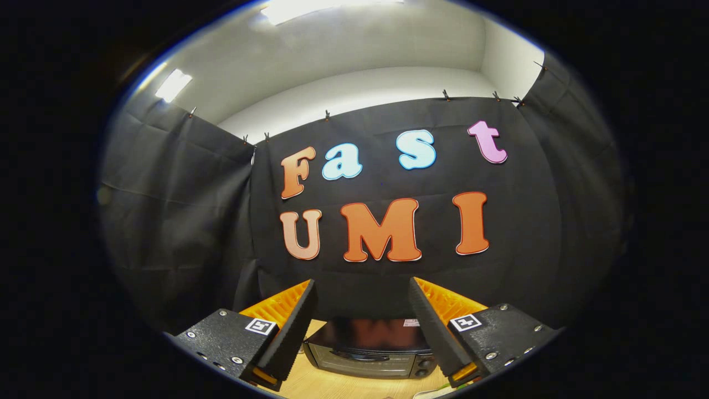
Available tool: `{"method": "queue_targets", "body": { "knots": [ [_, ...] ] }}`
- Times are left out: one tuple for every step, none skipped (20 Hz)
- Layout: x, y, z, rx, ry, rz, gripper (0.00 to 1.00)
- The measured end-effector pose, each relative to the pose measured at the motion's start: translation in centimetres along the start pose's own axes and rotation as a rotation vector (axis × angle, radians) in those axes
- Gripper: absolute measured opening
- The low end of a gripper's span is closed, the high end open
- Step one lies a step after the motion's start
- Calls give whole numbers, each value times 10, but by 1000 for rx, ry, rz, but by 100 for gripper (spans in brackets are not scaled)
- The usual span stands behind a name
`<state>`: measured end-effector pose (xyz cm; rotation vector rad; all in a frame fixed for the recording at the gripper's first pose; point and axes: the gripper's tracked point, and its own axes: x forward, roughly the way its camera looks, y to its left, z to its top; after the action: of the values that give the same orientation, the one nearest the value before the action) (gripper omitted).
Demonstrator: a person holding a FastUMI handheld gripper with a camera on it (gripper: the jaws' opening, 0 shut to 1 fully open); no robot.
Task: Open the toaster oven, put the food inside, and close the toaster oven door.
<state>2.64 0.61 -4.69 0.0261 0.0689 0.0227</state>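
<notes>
The jaws (363,288) stand wide open in the lower centre of the frame and hold nothing; the two fingers are spread well apart, one at lower left and one at lower right, with free space between them. Each finger mount carries a small square marker on its upper face.

The toaster oven (370,350) sits at the bottom centre of the frame, between and beyond the fingers, touching neither. Its door is closed, with a horizontal handle (361,356) across the upper part of the door. Control knobs (423,367) are grouped at the right end of the front panel. The glossy dark top of the oven reflects the wall behind it.

The oven stands on a light wooden worktop (327,384), visible in front of it. A black cloth wall (183,221) rises behind the oven.
</notes>
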Motion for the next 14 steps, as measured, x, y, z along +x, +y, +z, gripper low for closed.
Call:
{"method": "queue_targets", "body": {
  "knots": [
    [2, 0, -3, -2, 4, -3, 98],
    [4, 2, -4, -3, 8, -5, 98],
    [5, 2, -6, -2, 9, -6, 98],
    [8, 3, -9, -1, 9, -7, 98],
    [12, 5, -13, -2, 14, -9, 98],
    [15, 5, -20, -2, 23, -11, 98],
    [18, 7, -28, 0, 35, -10, 98],
    [21, 9, -39, 6, 52, -10, 98],
    [26, 11, -51, 13, 73, -9, 98],
    [28, 13, -64, 19, 94, -10, 98],
    [31, 15, -76, 23, 113, -11, 98],
    [37, 18, -89, 23, 132, -13, 98],
    [41, 19, -102, 21, 150, -17, 98],
    [44, 21, -115, 18, 167, -22, 98]
  ]
}}
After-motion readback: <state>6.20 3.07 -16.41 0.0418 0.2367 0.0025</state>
